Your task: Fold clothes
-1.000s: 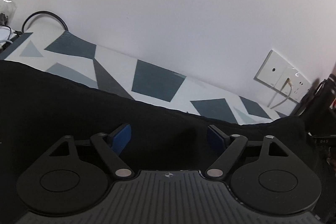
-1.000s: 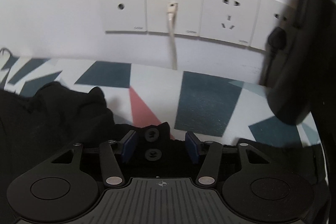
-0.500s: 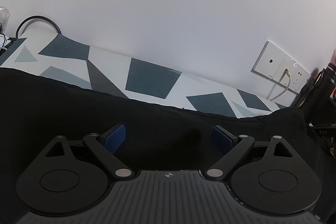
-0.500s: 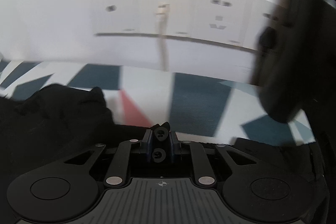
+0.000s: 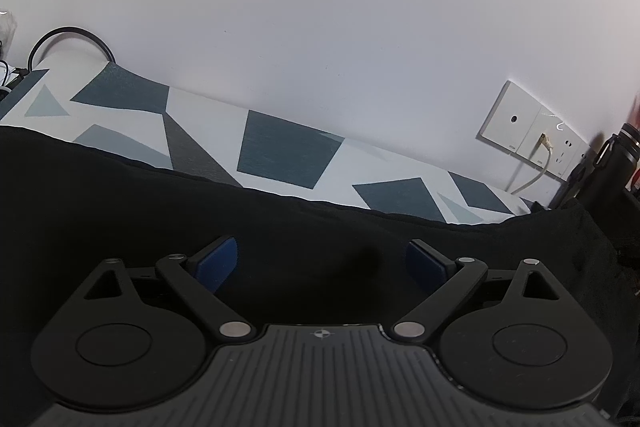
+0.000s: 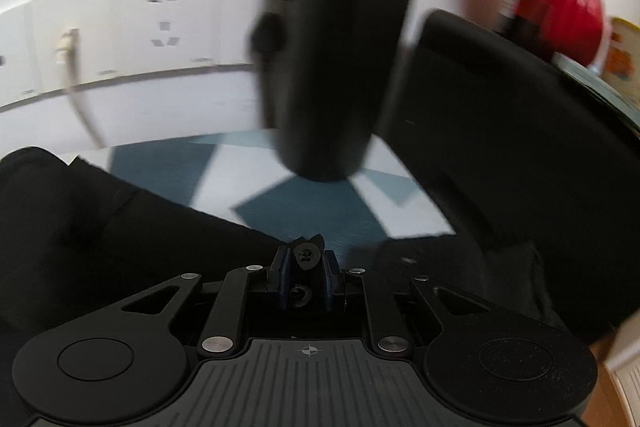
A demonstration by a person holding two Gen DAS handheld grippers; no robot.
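Black garment (image 5: pixel 120 211) under spread left gripper (image 5: pixel 322 259), right gripper (image 6: pixel 306 259) pinched.

Black bottle (image 6: pixel 340 39) blurred, top cut off; sockets (image 6: pixel 160 35) smeared.

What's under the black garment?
The patterned tablecloth runs under the black garment; only its far strip shows. Anything else beneath is covered.

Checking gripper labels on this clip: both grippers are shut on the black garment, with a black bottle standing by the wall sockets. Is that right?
Not quite. Only the right gripper is shut on the black garment; the left gripper is open, its blue pads spread wide above the cloth, as the left wrist view shows. The black bottle does stand by the wall sockets.
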